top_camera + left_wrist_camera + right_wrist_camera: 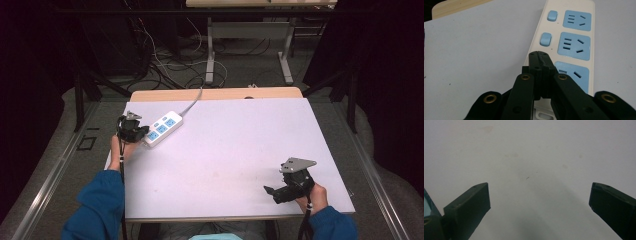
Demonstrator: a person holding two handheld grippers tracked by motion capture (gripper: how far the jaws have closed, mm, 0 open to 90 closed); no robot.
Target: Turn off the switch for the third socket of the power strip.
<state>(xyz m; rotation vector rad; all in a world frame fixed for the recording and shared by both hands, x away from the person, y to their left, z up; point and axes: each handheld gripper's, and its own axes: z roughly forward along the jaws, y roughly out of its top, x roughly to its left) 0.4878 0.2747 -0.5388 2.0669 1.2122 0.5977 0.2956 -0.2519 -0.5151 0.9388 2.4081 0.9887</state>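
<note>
A white power strip (pixel 161 128) with blue sockets lies at the far left of the white table top (pixel 230 150). My left gripper (pixel 144 134) is at its near end. In the left gripper view its jaws are pressed together with nothing between them, and the left gripper (pixel 538 55) has its tips over the power strip (pixel 564 27), beside the nearest socket (pixel 576 75). They sit in line with the two blue switches (pixel 545 39) and hide whatever lies under them. My right gripper (pixel 272 194) hovers low at the near right. The right gripper (pixel 539 202) stands wide open over bare table.
The strip's grey cable (pixel 192 102) runs off the far edge over a wooden table rim (pixel 215 94). Beyond it are floor cables and another table's metal legs (pixel 210 55). Blue sleeves (pixel 97 205) come in from the near edge.
</note>
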